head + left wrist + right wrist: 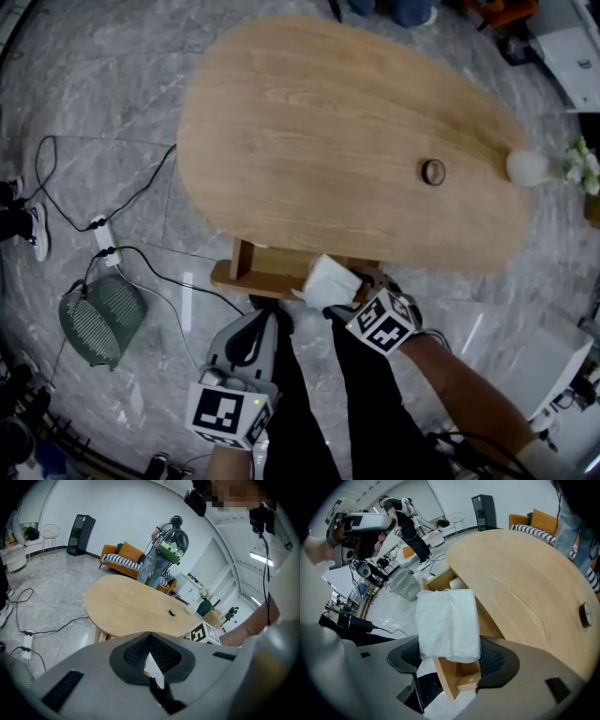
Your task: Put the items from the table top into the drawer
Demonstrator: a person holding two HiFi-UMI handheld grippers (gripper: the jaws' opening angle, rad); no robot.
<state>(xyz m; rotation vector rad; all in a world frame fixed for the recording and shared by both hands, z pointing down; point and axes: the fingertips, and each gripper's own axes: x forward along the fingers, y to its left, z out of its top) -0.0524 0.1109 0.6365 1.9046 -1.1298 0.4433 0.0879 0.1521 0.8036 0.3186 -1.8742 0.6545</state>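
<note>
My right gripper [345, 298] is shut on a white soft pack [330, 279] and holds it over the open wooden drawer [265, 273], which is pulled out under the table's near edge. In the right gripper view the pack [448, 623] sits between the dark pads, above the drawer's front wall [451, 679]. A small round brown object [432, 172] lies on the oval wooden table top [328, 122]. My left gripper [251, 339] hangs below the drawer's front, its jaws closed together with nothing between them; its pads [136, 652] nearly meet.
A white vase with flowers [528, 167] stands at the table's right end. Cables and a power strip [102, 241] lie on the marble floor at left, beside a grey-green fan [100, 321]. A person with a green backpack [172, 543] stands beyond the table.
</note>
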